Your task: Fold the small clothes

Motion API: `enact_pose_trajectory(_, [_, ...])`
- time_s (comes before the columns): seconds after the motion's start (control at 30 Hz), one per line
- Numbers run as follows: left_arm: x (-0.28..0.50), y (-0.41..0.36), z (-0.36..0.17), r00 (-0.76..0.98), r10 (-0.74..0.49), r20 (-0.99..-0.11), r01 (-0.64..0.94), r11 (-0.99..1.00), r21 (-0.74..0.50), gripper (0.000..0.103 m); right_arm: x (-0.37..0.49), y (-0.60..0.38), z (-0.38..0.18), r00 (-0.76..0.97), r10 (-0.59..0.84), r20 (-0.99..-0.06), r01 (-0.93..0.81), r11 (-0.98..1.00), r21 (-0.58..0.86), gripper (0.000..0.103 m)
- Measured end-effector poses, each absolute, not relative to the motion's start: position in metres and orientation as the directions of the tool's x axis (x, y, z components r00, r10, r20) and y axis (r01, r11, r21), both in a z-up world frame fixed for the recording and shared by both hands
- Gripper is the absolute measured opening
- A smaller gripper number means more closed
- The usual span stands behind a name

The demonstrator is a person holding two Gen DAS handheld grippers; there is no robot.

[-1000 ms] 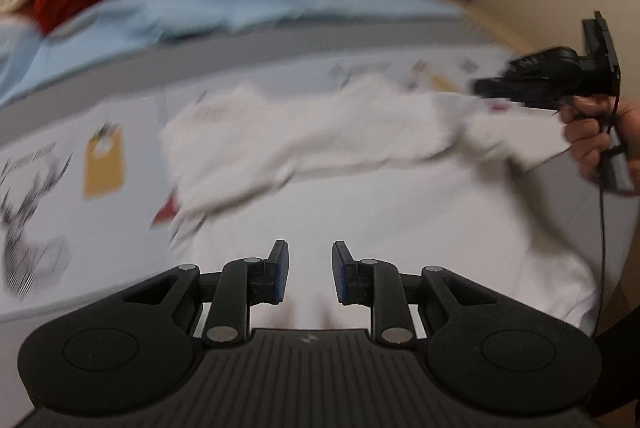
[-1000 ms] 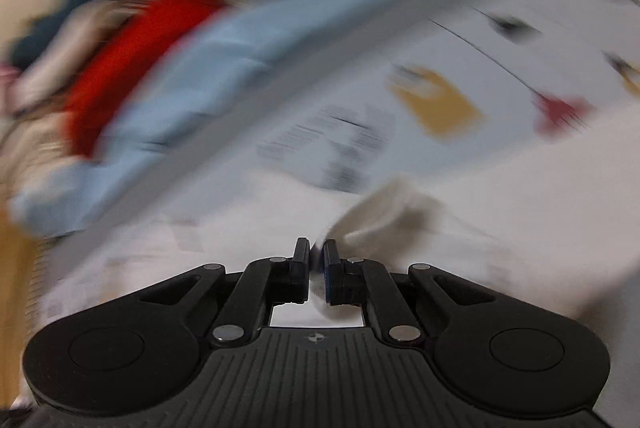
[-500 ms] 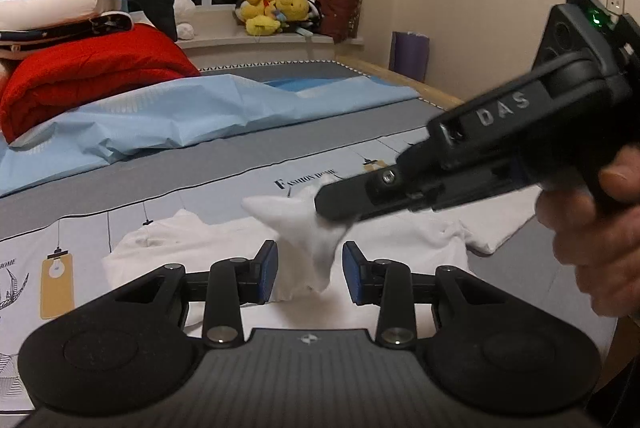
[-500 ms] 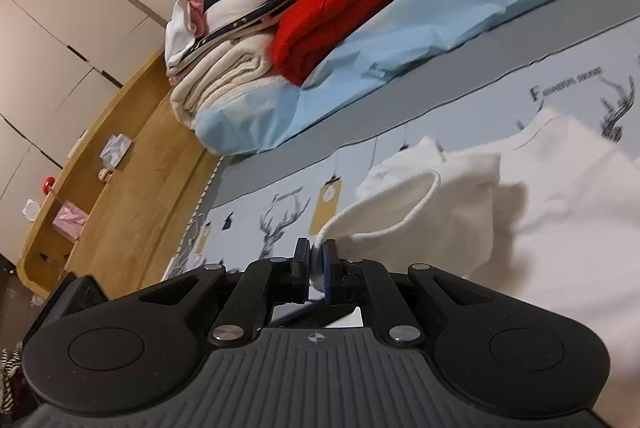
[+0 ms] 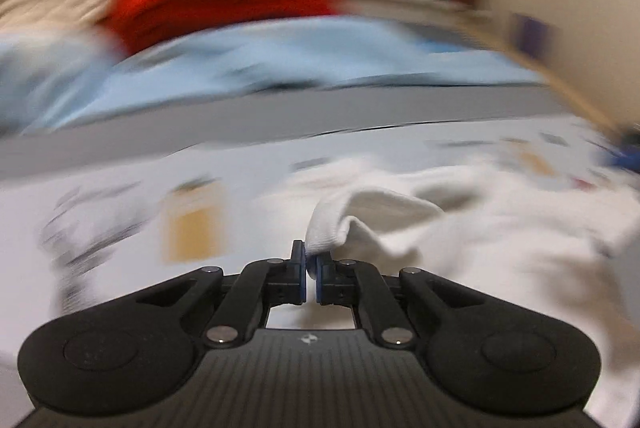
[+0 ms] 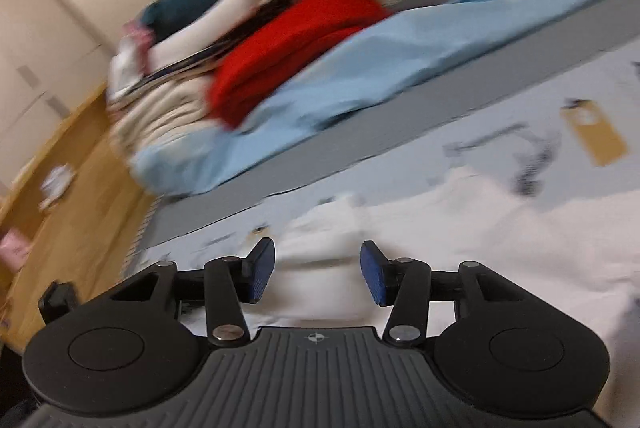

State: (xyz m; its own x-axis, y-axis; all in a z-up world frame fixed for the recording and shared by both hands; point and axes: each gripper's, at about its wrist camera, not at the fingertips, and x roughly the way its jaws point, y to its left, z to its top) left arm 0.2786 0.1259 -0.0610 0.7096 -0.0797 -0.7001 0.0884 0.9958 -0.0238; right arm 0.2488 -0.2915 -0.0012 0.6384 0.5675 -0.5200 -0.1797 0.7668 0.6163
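A small white garment [image 5: 460,228] lies crumpled on the printed bed sheet [image 5: 120,204]. My left gripper [image 5: 310,260] is shut on a ribbed edge of the white garment, which rises from the jaws and trails off to the right. In the right wrist view my right gripper [image 6: 318,270] is open and empty, with the white garment [image 6: 460,228] spread just beyond and under its blue pads. Both views are blurred by motion.
A light blue sheet [image 5: 260,68] and a red blanket [image 5: 216,0] lie at the back, with stacked bedding [image 6: 160,100] beside them. A grey band [image 6: 360,148] crosses the bed. A wooden floor and shelf [image 6: 60,212] lie to the left.
My left gripper has closed on the garment edge that the right gripper handed over. My right gripper has opened, let go and drawn away. Both cameras swing fast.
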Motion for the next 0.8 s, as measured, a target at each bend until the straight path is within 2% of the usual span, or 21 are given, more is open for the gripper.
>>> enact_pose_trajectory(0.1, [0.287,0.237,-0.074,0.644,0.196,-0.739,-0.252,0.967,0.037,0.004,0.250,-0.317,-0.018,0.642,0.500,-0.582,-0.079,0.797,0.598,0.051])
enact_pose_trajectory(0.17, [0.278,0.306,-0.082,0.528,0.420,-0.738,-0.499,0.857,0.131,0.004,0.250,-0.329,-0.029,0.639,0.471,-0.607,-0.039,0.809,0.587,0.050])
enact_pose_trajectory(0.2, [0.270,0.334,-0.086,0.474,0.479,-0.739,-0.581,0.801,0.147,0.004,0.248,-0.335,-0.032,0.636,0.456,-0.623,-0.025,0.819,0.574,0.050])
enact_pose_trajectory(0.3, [0.253,0.375,-0.091,0.430,0.524,-0.735,-0.657,0.740,0.144,0.004,0.246,-0.341,-0.041,0.624,0.419,-0.660,-0.009,0.848,0.530,0.050])
enact_pose_trajectory(0.4, [0.243,0.390,-0.085,0.415,0.574,-0.705,-0.700,0.697,0.155,0.004,0.243,-0.348,-0.050,0.608,0.381,-0.697,0.013,0.872,0.489,0.050])
enact_pose_trajectory(0.63, [0.230,0.406,-0.075,0.293,0.653,-0.698,-0.792,0.574,0.205,0.004,0.242,-0.362,-0.076,0.535,0.260,-0.804,0.123,0.917,0.379,0.050])
enact_pose_trajectory(0.8, [0.219,0.411,-0.071,0.185,0.680,-0.710,-0.834,0.491,0.253,0.015,0.236,-0.378,-0.097,0.481,0.204,-0.853,0.191,0.925,0.329,0.050])
